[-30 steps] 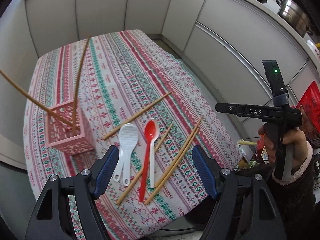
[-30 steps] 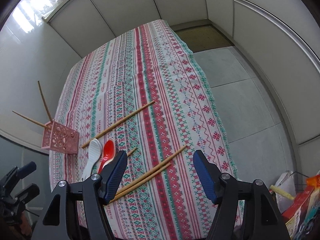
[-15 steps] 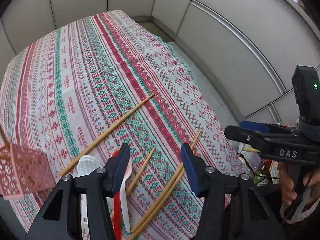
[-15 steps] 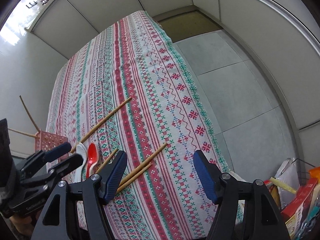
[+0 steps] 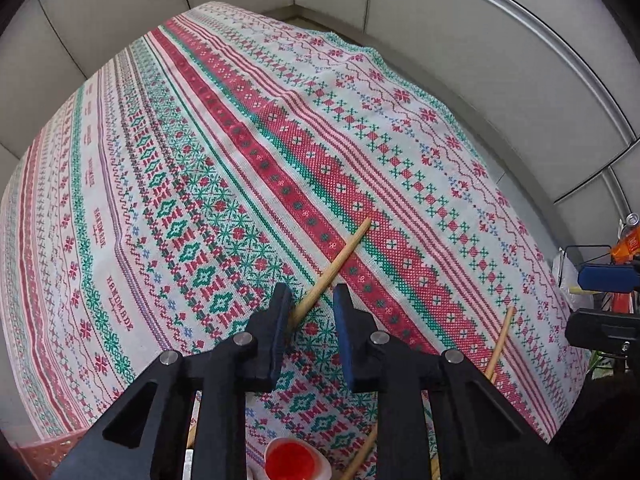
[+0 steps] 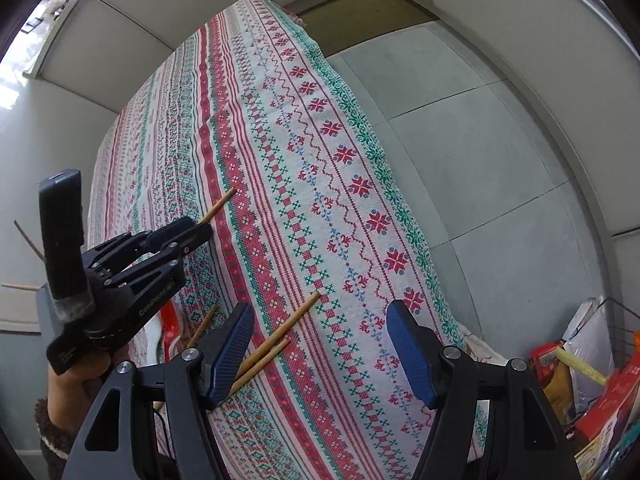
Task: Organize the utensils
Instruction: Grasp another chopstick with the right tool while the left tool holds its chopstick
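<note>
The left gripper (image 5: pixel 310 300) points steeply down over the tabletop (image 5: pixel 160 160), and one chopstick (image 5: pixel 340 258) runs between its narrow jaws, which have just been closing. A gap shows on one side, so it looks not yet pinched. The chopstick lies flat, its long axis slanting away to the far right, its free tip beyond the fingers. The left hand is plainly the nearer. The right gripper (image 6: pixel 320 344) hangs wide open above two other chopsticks (image 6: pixel 276 340), holding nothing.
</note>
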The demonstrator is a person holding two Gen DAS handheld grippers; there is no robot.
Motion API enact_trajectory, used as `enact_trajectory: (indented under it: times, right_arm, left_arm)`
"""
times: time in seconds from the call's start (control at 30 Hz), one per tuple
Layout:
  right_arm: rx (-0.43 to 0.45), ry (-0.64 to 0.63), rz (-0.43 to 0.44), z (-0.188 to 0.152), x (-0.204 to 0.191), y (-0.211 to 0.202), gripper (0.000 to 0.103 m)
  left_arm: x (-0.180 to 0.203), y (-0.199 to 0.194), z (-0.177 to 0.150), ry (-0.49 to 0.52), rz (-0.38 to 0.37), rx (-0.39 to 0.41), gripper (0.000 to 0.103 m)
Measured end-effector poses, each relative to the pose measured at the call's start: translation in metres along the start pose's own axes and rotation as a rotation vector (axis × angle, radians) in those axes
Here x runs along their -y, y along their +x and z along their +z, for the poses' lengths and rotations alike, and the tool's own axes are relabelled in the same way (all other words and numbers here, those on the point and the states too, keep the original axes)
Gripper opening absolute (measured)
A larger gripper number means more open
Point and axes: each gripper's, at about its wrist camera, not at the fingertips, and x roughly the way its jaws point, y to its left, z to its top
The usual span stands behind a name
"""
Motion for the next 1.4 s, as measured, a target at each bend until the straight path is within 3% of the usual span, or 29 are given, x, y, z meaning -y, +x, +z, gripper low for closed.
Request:
enact_trajectory:
  times: [0.17, 0.3, 0.5, 0.73, 0.97, 1.07, 1.2, 1.4]
  right_arm:
    - [-0.034, 0.017, 0.009, 0.003, 0.0, 0.01, 0.07]
    - [-0.067, 0.026, 0.012, 0.003, -0.002, 0.022, 0.07]
    - [-0.115, 0.049, 0.001, 0.002, -0.007, 0.045, 0.067]
    - [-0.067, 0.059, -0.053, -0.004, -0.018, 0.044, 0.056]
    - [-0.002, -0.003, -0.199, -0.013, -0.045, 0.052, 0.037]
    - [0.02, -0.027, -0.228, -0.014, -0.055, 0.054, 0.02]
    - [0.024, 0.02, -0.151, -0.01, -0.047, 0.053, 0.006]
    - [0.016, 0.08, -0.036, 0.001, -0.023, 0.049, 0.002]
  left_arm:
    - [0.0, 0.003, 0.004, 0.021, 0.002, -0.001, 0.016]
    - [-0.001, -0.005, 0.002, 0.029, 0.031, 0.016, 0.0]
    - [-0.008, -0.042, -0.01, -0.01, 0.063, 0.067, 0.0]
    - [-0.013, -0.062, -0.025, 0.022, 0.045, 0.068, 0.0]
    - [-0.008, -0.041, -0.028, 0.055, 0.071, 0.005, 0.003]
    - [-0.01, -0.028, -0.025, 0.047, 0.063, -0.013, 0.01]
    - [-0.011, -0.012, -0.015, 0.04, 0.038, -0.021, 0.027]
    - [-0.007, 0.002, 0.004, 0.028, 0.009, -0.007, 0.027]
